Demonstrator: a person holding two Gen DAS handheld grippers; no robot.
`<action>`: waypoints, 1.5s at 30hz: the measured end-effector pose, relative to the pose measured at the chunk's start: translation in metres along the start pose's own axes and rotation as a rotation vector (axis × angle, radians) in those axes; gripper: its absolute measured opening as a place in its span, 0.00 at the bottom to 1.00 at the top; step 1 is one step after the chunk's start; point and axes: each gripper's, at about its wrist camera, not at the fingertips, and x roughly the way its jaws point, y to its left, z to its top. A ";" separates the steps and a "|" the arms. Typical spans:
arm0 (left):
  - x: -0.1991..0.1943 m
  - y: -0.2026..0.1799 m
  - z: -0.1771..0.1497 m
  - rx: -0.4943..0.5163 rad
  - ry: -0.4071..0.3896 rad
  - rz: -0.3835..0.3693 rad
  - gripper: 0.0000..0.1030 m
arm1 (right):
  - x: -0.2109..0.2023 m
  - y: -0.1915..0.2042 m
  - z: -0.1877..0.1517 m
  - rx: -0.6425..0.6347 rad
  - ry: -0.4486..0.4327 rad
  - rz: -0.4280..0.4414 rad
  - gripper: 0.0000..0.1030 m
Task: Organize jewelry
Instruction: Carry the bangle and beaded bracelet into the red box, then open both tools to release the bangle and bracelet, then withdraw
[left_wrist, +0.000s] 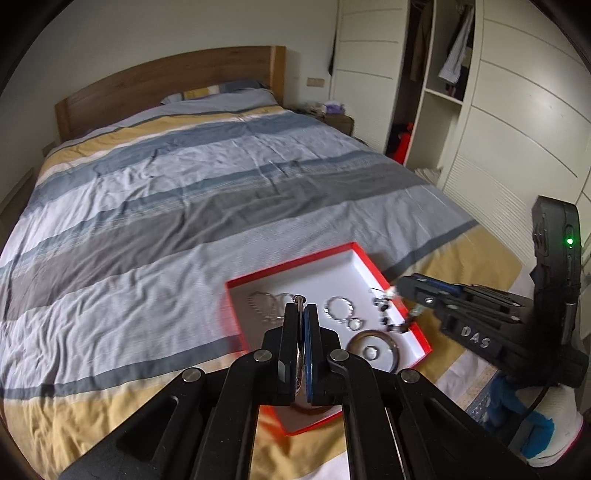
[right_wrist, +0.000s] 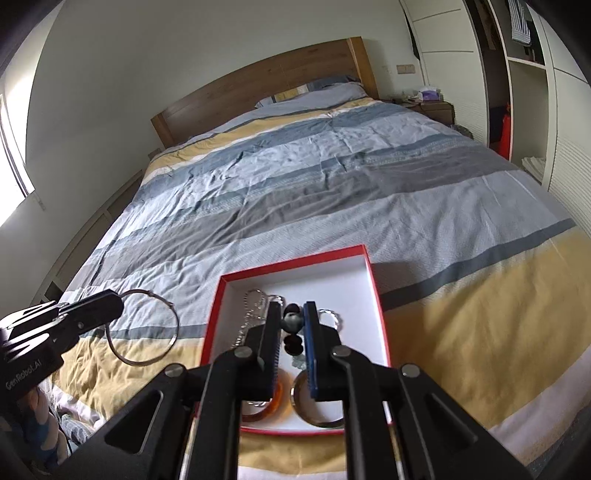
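Black left gripper (left_wrist: 301, 314) pinches a large silver hoop (right_wrist: 144, 326) at nine o'clock of the red tray (right_wrist: 380, 314) on the striped bed (right_wrist: 332, 177). Right gripper (right_wrist: 292, 321) clamps a dark beaded bracelet (right_wrist: 291, 326) over the tray.

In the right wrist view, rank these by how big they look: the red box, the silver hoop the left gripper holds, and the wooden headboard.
1. wooden headboard
2. red box
3. silver hoop, held by the left gripper

The headboard is farthest, so its apparent lead over the box is small.
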 end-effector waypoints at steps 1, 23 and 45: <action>0.008 -0.006 0.002 0.007 0.011 -0.003 0.03 | 0.006 -0.003 0.000 0.000 0.008 0.002 0.11; 0.149 0.008 0.021 -0.012 0.161 0.061 0.03 | 0.126 -0.030 0.024 -0.016 0.172 -0.045 0.11; 0.180 0.025 -0.005 -0.079 0.261 0.114 0.14 | 0.123 -0.041 0.015 -0.014 0.194 -0.077 0.34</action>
